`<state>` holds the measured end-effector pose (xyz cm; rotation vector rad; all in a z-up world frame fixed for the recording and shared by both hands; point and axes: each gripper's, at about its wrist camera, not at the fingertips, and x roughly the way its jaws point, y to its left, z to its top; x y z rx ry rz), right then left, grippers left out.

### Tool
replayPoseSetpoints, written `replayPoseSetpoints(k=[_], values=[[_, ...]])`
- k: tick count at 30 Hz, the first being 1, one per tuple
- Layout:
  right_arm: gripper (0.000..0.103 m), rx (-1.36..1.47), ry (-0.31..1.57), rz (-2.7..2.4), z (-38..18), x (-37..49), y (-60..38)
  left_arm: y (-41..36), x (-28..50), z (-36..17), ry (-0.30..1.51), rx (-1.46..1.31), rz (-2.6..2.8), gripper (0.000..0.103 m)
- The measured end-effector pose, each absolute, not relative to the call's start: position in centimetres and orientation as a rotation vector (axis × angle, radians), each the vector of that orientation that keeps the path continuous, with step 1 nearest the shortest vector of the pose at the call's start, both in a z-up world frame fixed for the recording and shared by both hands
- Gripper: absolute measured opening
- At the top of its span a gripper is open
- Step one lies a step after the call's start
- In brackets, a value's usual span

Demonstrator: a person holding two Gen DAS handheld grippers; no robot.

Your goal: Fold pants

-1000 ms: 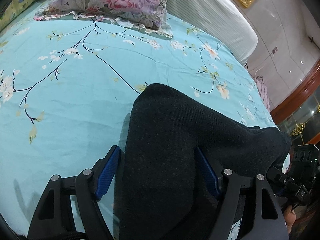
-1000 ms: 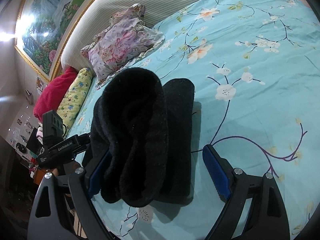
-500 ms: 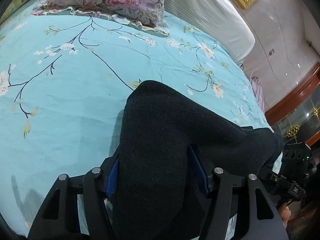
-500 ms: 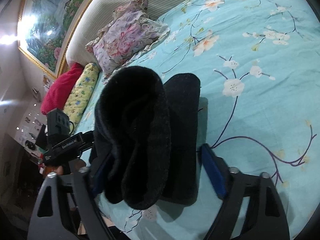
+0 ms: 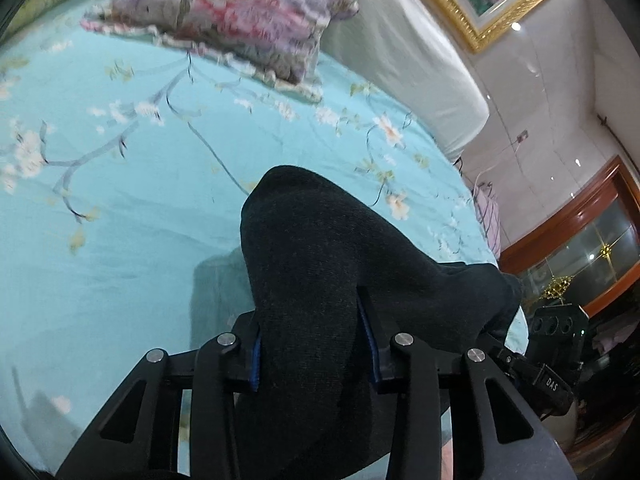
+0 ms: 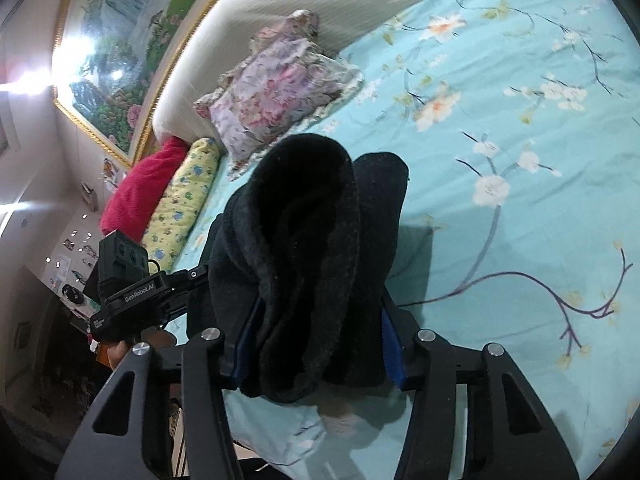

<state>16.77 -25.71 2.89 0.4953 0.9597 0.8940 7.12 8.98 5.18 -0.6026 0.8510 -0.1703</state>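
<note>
The dark pants (image 5: 320,264) lie bunched in a thick folded roll near the bed's front edge, toward its corner, resting on the turquoise bedsheet (image 5: 120,208) printed with white blossoms and thin branches. The left gripper (image 5: 314,346) straddles one end of the roll: its jaws are closing, the cloth fills the gap between them, and the blue pads (image 5: 255,356) sit against the fabric on both sides, so it has hold of the pants. In the right wrist view the right gripper (image 6: 312,344) does the same at the other end of the pants (image 6: 304,240), where the fuzzy inner lining shows as a rolled opening; its jaws are closing too, with the blue pads (image 6: 391,344) pressed to the bundle at about half their spread. The left gripper (image 6: 132,300) also shows there, at the far side of the roll, gripped by a hand that is mostly hidden. Toward the head of the bed a floral pillow (image 6: 276,88) leans by the pale padded headboard (image 6: 304,4), with a yellow bolster (image 6: 180,196) and a red cushion (image 6: 140,188) beside it along the bed's far edge. A gold-framed landscape painting (image 6: 132,40) hangs on the wall above.
</note>
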Motion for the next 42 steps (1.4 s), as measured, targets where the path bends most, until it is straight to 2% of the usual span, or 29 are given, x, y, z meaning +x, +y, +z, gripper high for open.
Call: replayPoseSetpoints(k=[14, 27, 37, 40, 42], values=[[0.053, 0.456, 0.939, 1.072, 5.8, 17.5, -17.2, 15.6, 1.3, 10.0, 0.69, -0.596, -0.002, 0.038], [0.053, 0.375, 0.98, 1.149, 5.5, 21.7, -7.6, 23.2, 3.6, 8.2, 0.672, -0.665, 0.139, 0.038], [0.053, 0.318, 1.012, 1.162, 4.6, 25.2, -2.9, 25.8, 5.9, 6.5, 0.688, -0.657, 0.223, 0.038], [0.057, 0.284, 1.039, 1.145, 3.6, 25.8, -2.0, 26.2, 6.2, 5.7, 0.703, -0.652, 0.243, 0.039], [0.06, 0.244, 1.038, 1.121, 3.1, 26.1, -1.7, 26.6, 6.4, 5.0, 0.712, -0.651, 0.252, 0.043]])
